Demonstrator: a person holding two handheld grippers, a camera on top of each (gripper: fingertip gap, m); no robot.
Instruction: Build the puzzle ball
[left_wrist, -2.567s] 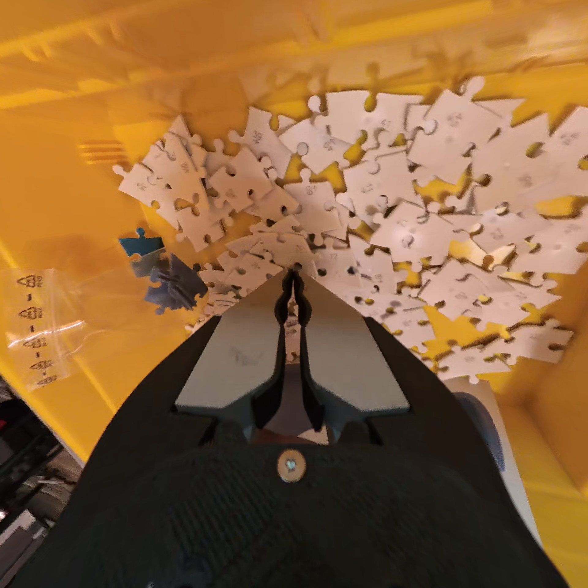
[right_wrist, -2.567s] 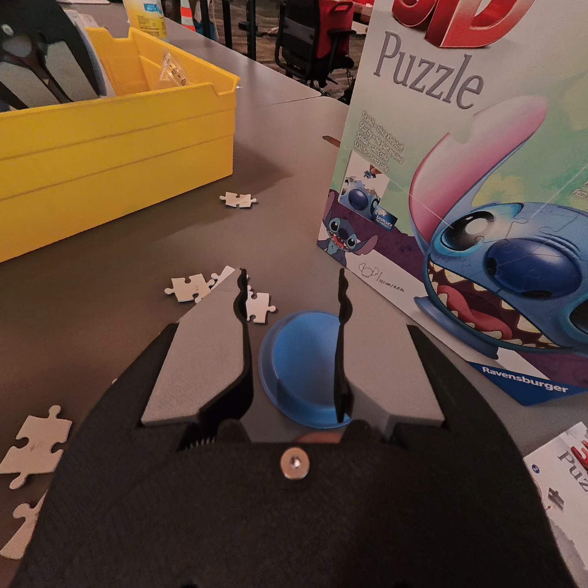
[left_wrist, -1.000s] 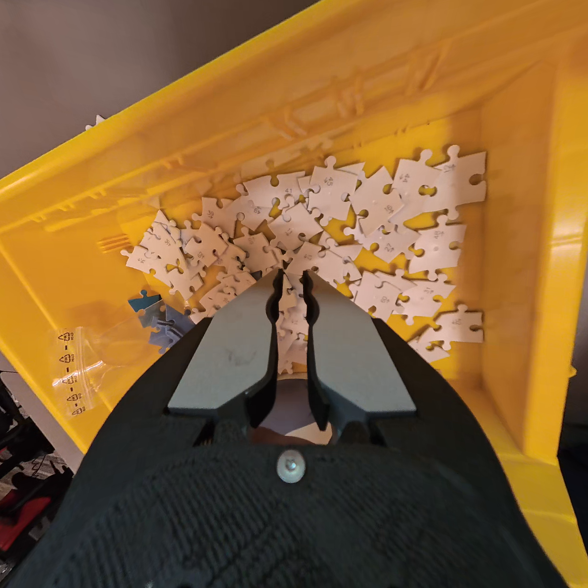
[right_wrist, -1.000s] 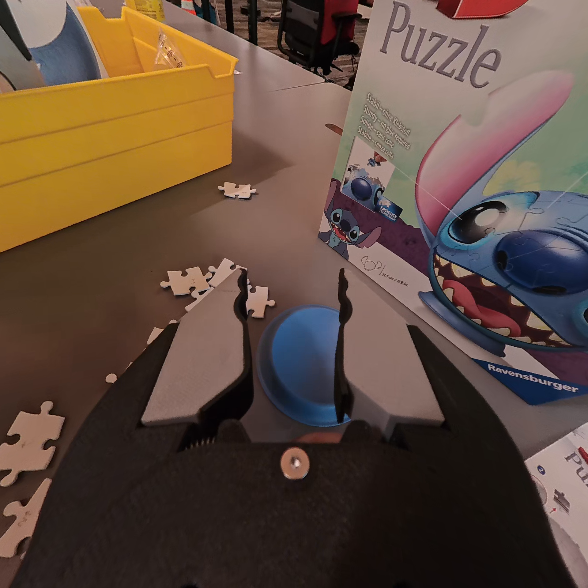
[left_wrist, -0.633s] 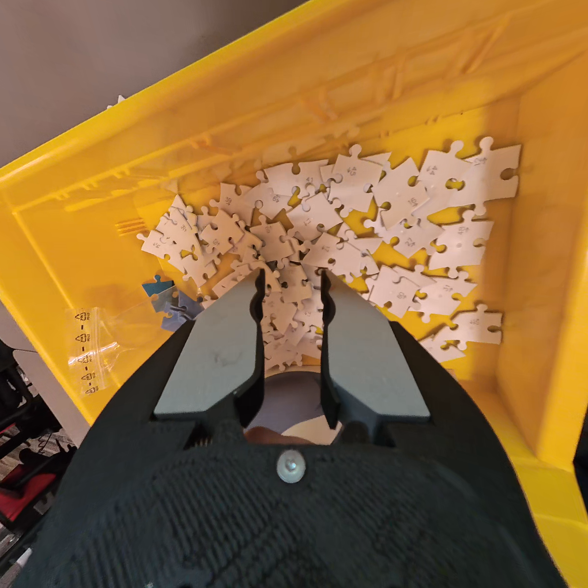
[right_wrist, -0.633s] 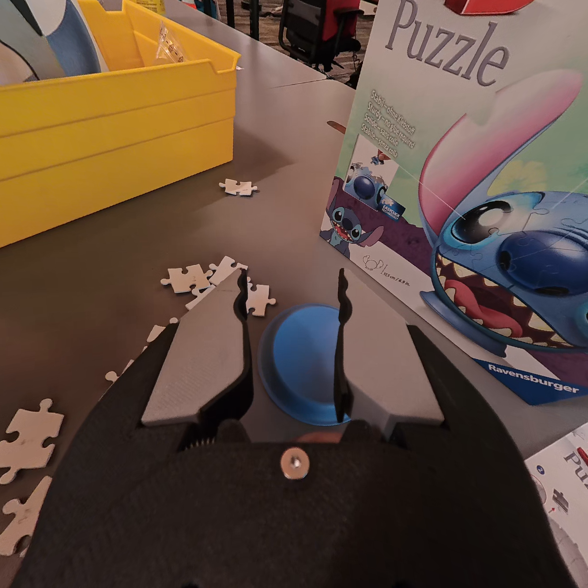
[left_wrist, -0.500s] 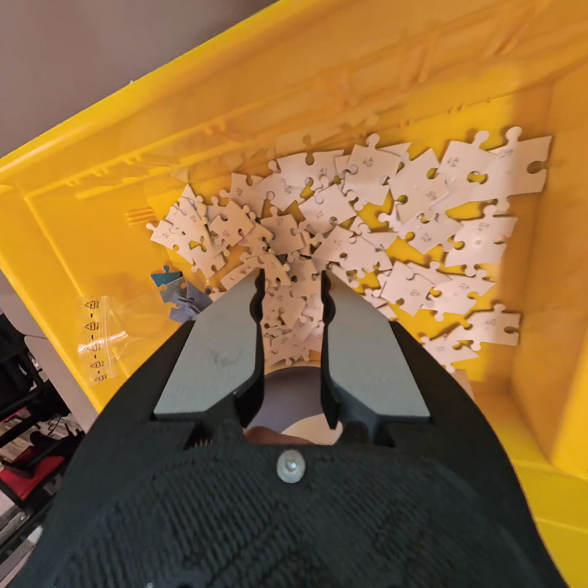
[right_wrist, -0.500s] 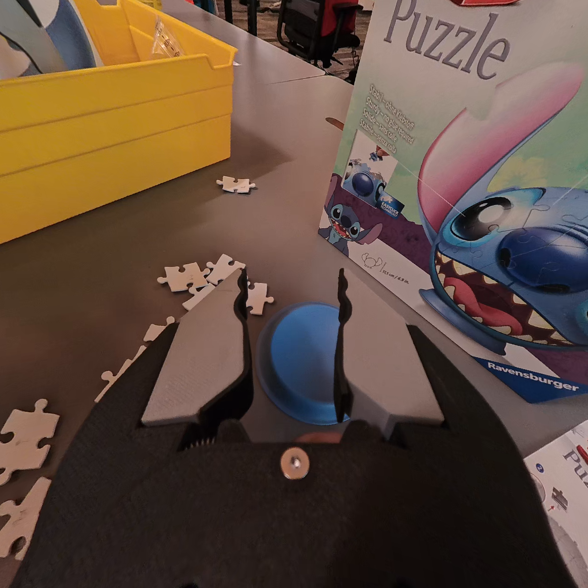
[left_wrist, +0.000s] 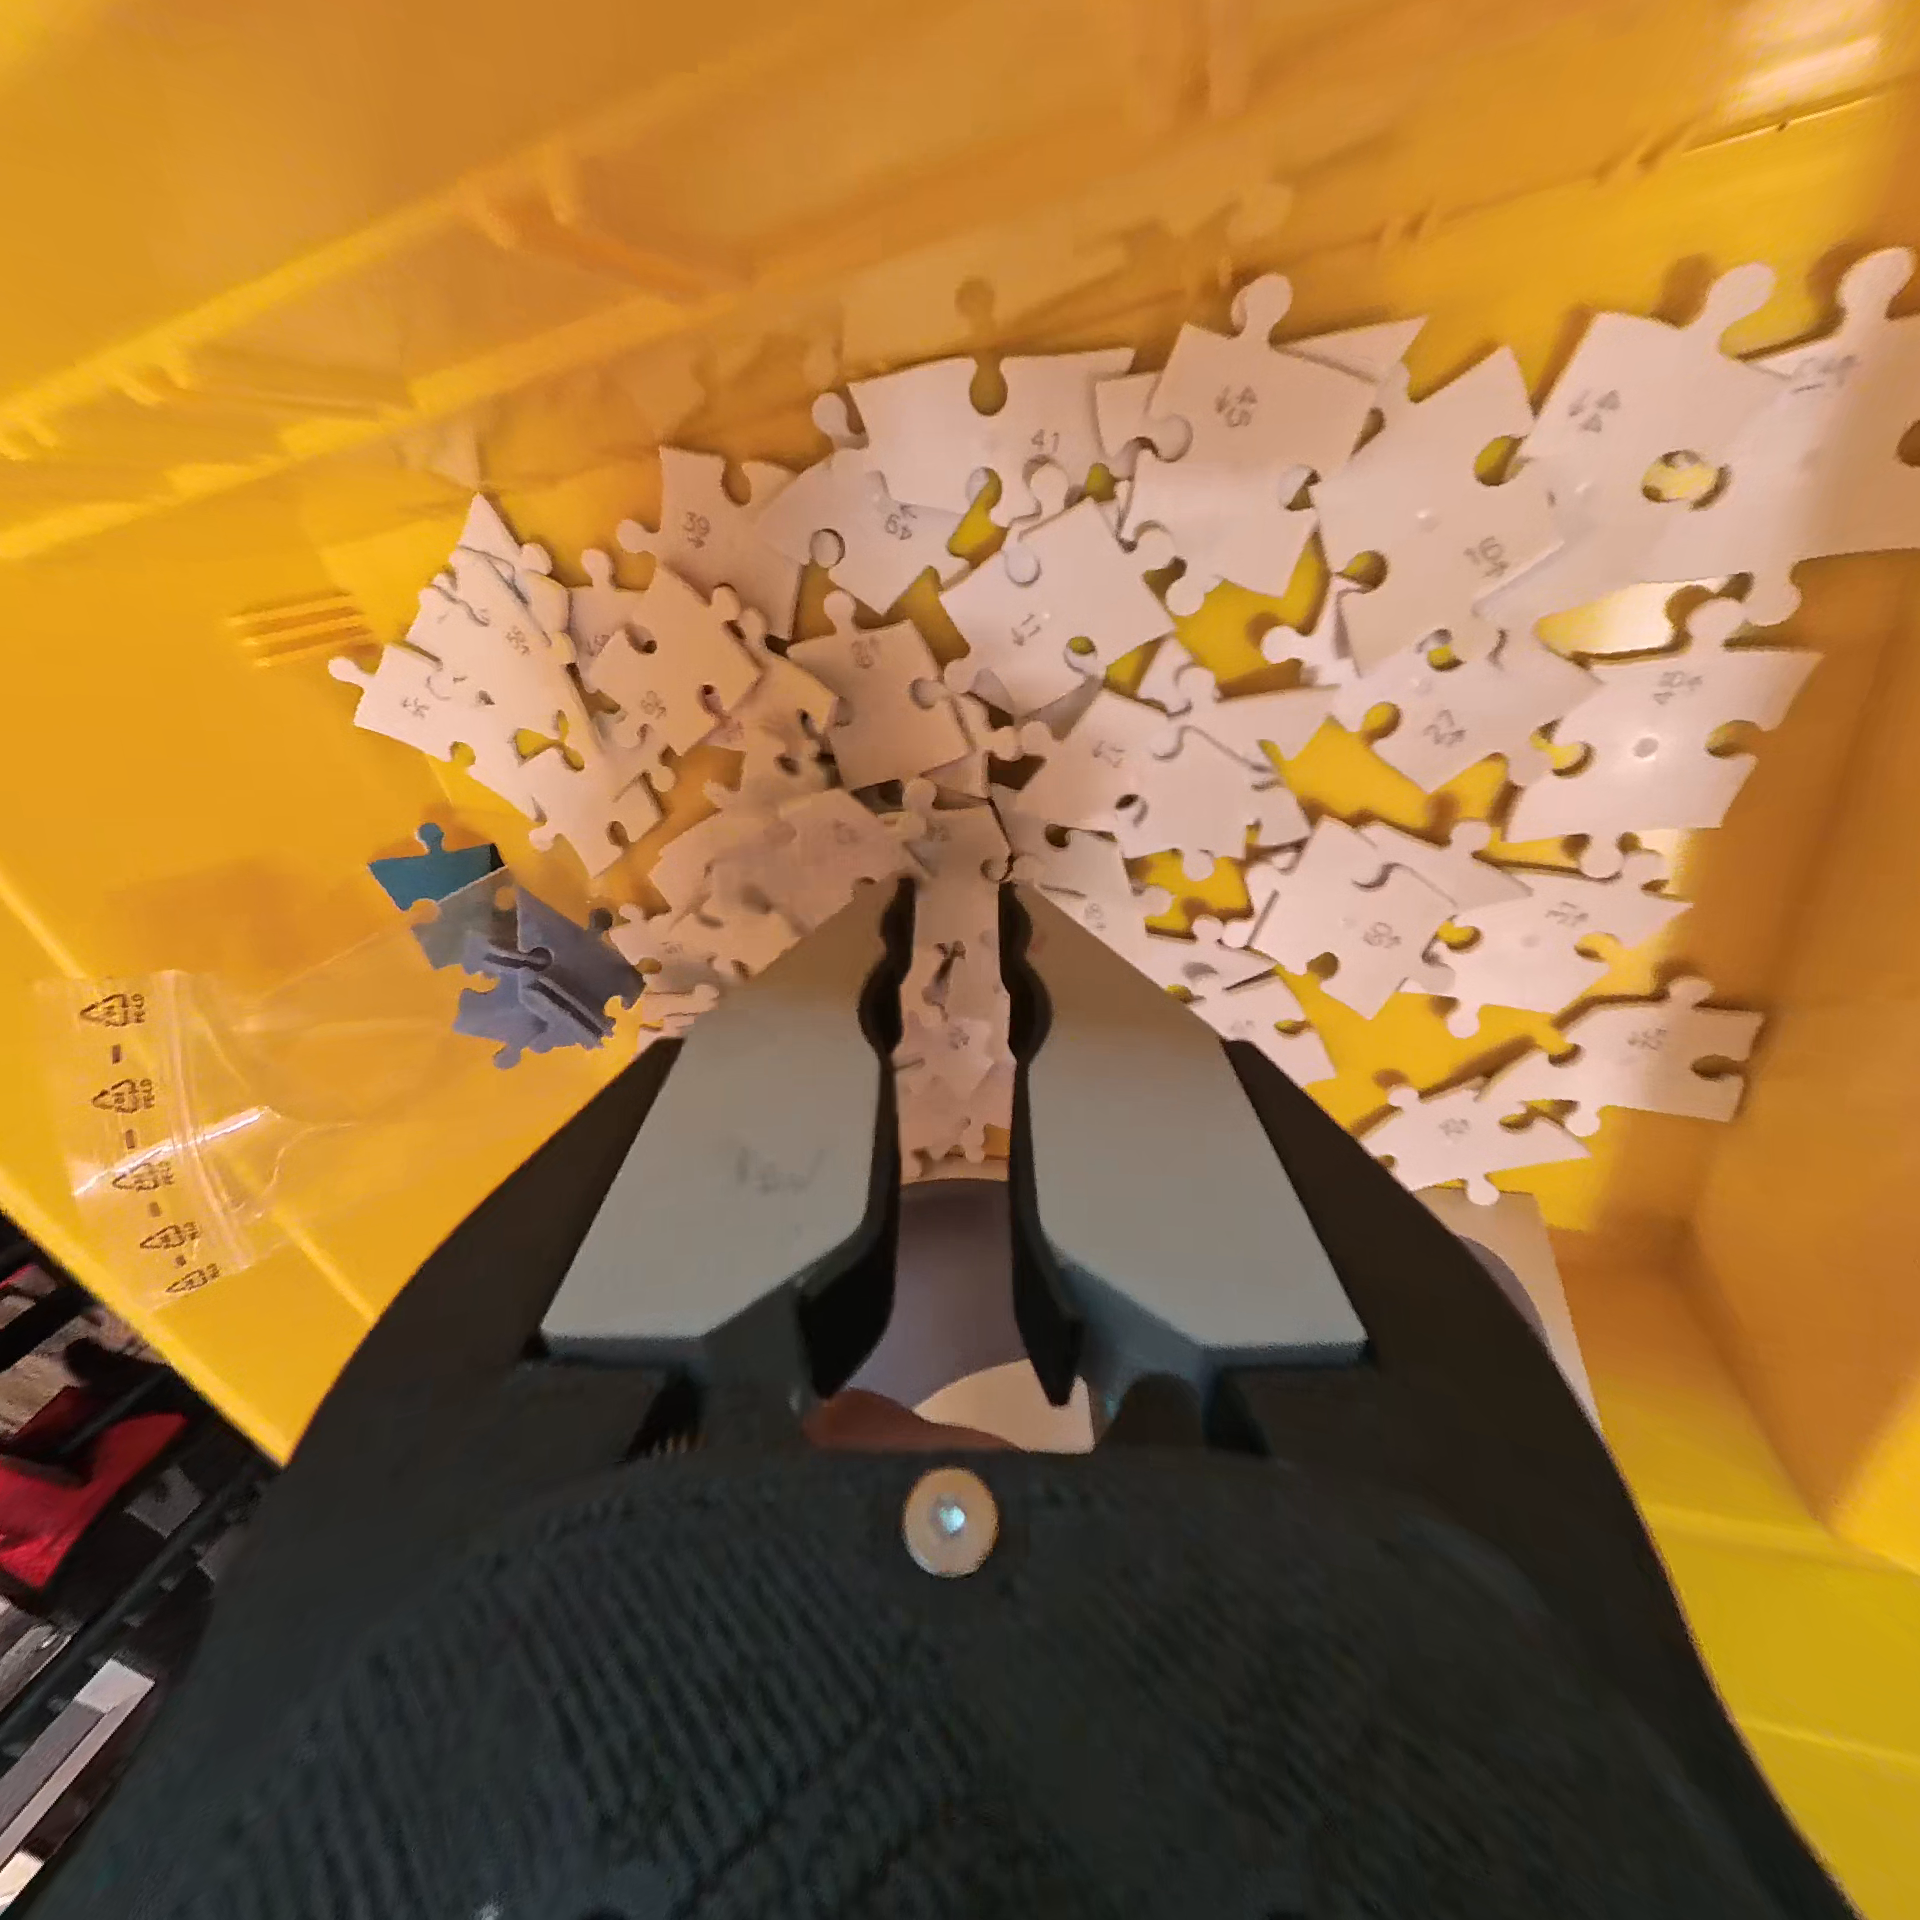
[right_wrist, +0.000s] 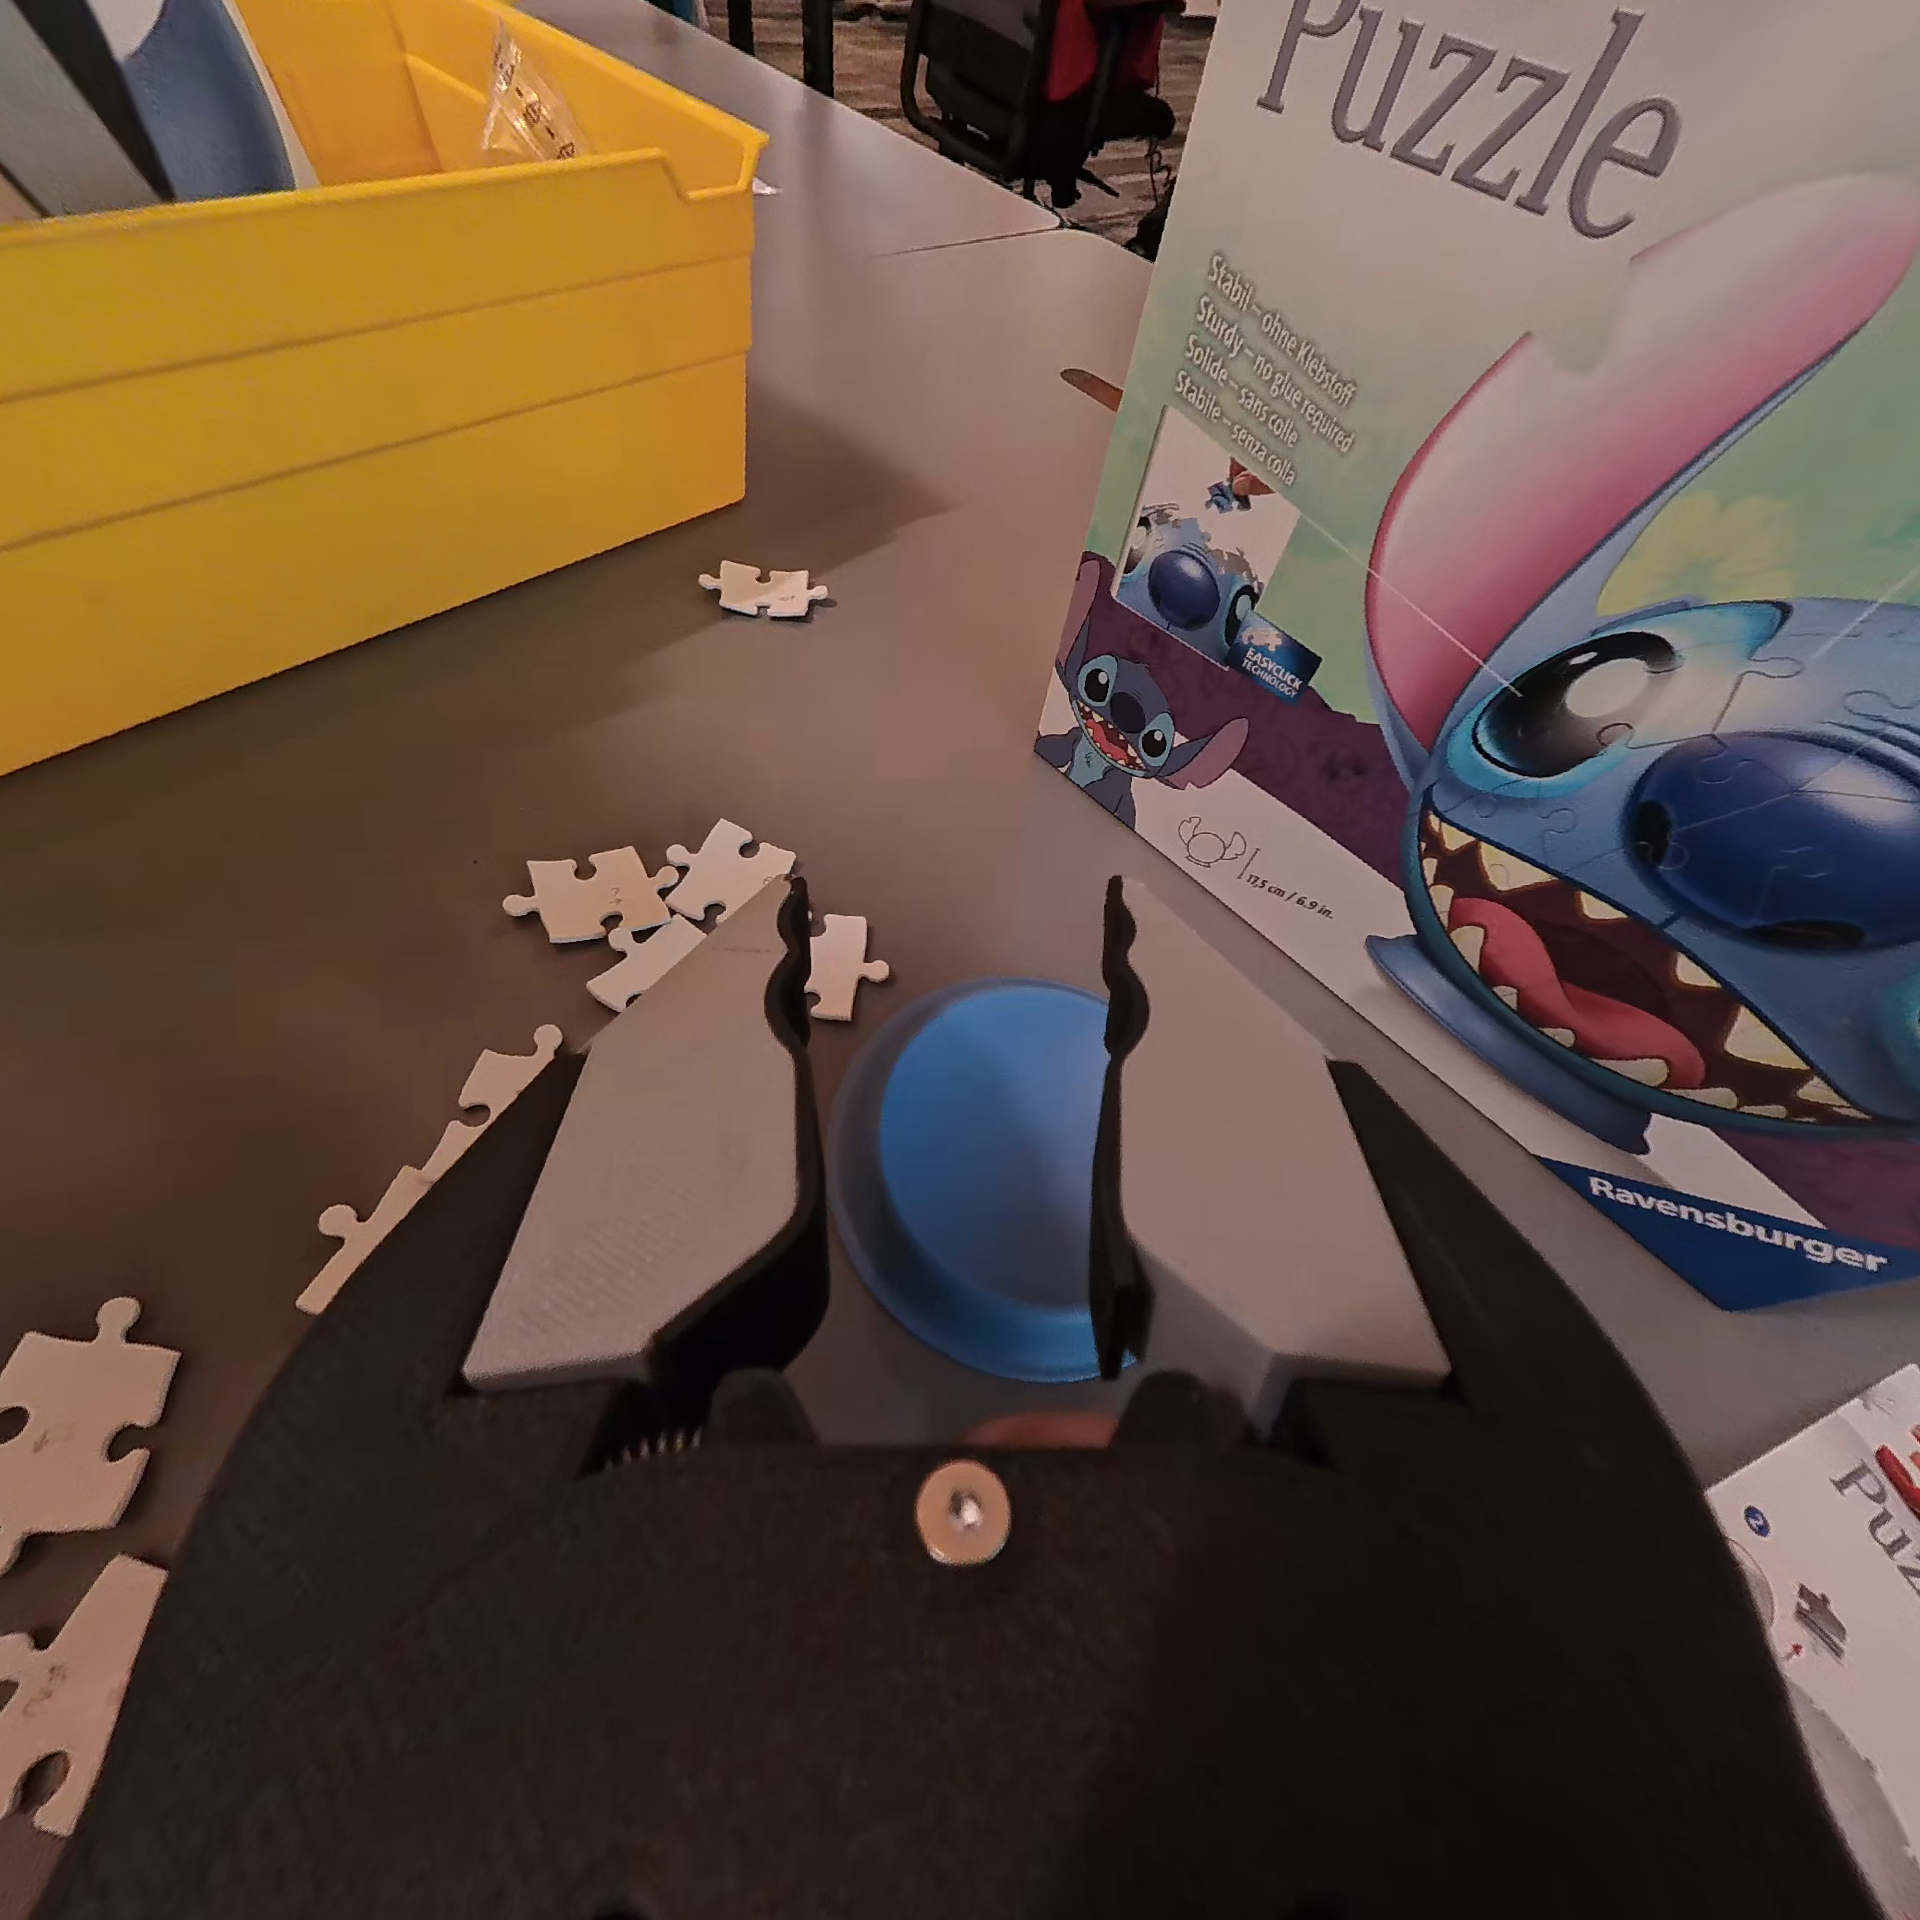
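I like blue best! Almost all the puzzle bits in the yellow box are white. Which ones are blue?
The small cluster of blue pieces at the pile's left edge, beside the clear plastic bag. They lie coloured side up; the others show white backs.

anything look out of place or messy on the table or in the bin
Yes. White puzzle pieces lie scattered loose on the grey table outside the yellow bin, one pair off alone near its corner. Inside the bin, a few pieces lie blue side up beside a clear bag; the rest show white backs.
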